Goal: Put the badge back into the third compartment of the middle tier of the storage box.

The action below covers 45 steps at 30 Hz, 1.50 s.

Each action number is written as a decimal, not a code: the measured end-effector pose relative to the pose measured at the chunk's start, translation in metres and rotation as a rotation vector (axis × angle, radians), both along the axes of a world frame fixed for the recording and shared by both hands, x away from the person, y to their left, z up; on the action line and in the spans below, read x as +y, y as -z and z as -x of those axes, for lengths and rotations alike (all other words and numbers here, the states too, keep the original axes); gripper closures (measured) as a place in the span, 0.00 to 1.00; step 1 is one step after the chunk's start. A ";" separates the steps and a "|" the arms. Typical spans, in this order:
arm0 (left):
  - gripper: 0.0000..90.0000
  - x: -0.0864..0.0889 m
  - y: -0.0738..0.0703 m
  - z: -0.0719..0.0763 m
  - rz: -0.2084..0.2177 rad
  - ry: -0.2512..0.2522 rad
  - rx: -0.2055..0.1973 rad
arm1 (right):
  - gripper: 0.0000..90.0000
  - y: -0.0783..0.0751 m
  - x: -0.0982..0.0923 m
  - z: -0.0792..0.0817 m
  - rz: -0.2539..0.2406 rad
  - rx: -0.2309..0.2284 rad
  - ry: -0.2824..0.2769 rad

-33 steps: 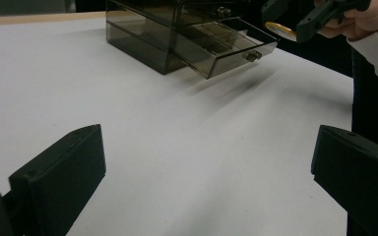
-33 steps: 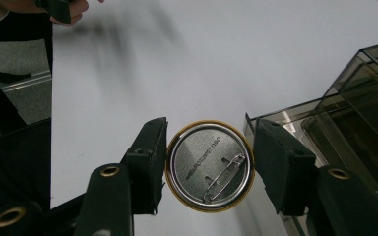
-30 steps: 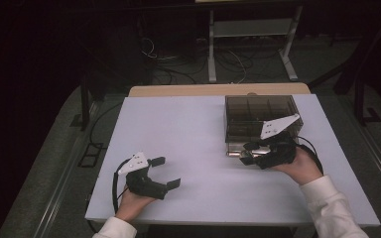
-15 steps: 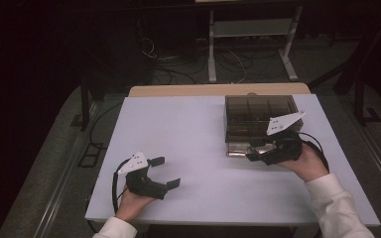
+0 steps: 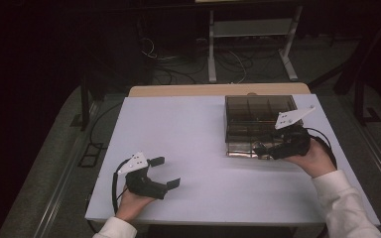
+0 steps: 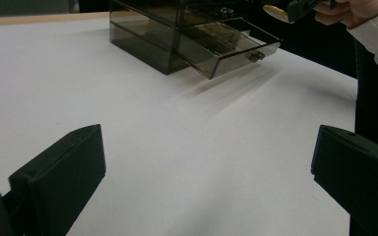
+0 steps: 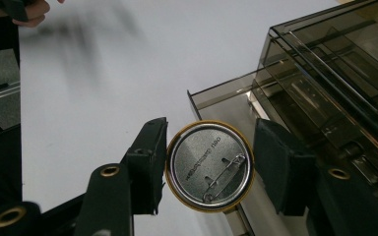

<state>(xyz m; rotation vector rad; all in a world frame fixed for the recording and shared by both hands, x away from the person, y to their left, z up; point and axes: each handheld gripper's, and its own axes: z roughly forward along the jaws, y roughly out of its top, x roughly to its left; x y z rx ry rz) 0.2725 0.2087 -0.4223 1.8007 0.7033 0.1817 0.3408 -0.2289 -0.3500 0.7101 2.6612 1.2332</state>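
Note:
A smoked clear drawer box (image 5: 260, 116) stands at the table's right, its bottom drawer (image 5: 240, 148) pulled out. My right gripper (image 5: 259, 148) hovers just over that drawer's front corner, shut on a round pin badge (image 7: 209, 166) with a gold rim, its metal back and pin facing the camera. The badge (image 6: 275, 12) hangs above the open drawer (image 6: 231, 44) in the left gripper view. My left gripper (image 5: 166, 172) rests near the table's front left, open, nothing between its fingers (image 6: 59, 177).
The white table (image 5: 193, 129) spreads wide between the two hands. The drawer box (image 7: 334, 73) has several divided compartments on top. Beyond the table's far edge lie a dark floor with cables and a white stand (image 5: 250, 29).
My right gripper has drifted a little to the right along the box's front, still holding the badge. The left hand has stayed put.

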 end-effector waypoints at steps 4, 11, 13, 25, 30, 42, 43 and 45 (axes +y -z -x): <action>0.00 0.000 0.000 0.000 0.001 0.000 0.000 | 0.52 0.000 -0.005 -0.002 -0.001 0.003 0.011; 0.00 0.000 0.000 0.000 0.000 -0.002 0.000 | 0.52 0.000 -0.013 -0.004 0.002 0.004 0.034; 0.00 0.000 0.000 0.000 0.000 -0.001 0.000 | 0.52 0.000 -0.016 -0.005 0.001 0.005 0.040; 0.00 0.000 0.000 0.000 0.000 -0.002 0.001 | 0.52 0.001 -0.035 -0.009 0.003 0.008 0.088; 0.00 -0.001 0.000 0.000 0.000 -0.002 0.001 | 0.52 0.001 -0.040 -0.010 0.003 0.010 0.103; 0.00 0.000 0.000 0.000 0.000 -0.002 0.001 | 0.52 0.004 -0.051 -0.015 0.001 0.022 0.136; 0.00 0.000 0.000 0.000 0.000 -0.002 0.001 | 0.52 0.005 -0.052 -0.016 0.002 0.021 0.139; 0.00 0.000 0.000 0.000 0.001 -0.003 0.000 | 0.52 0.006 -0.054 -0.017 0.004 0.025 0.147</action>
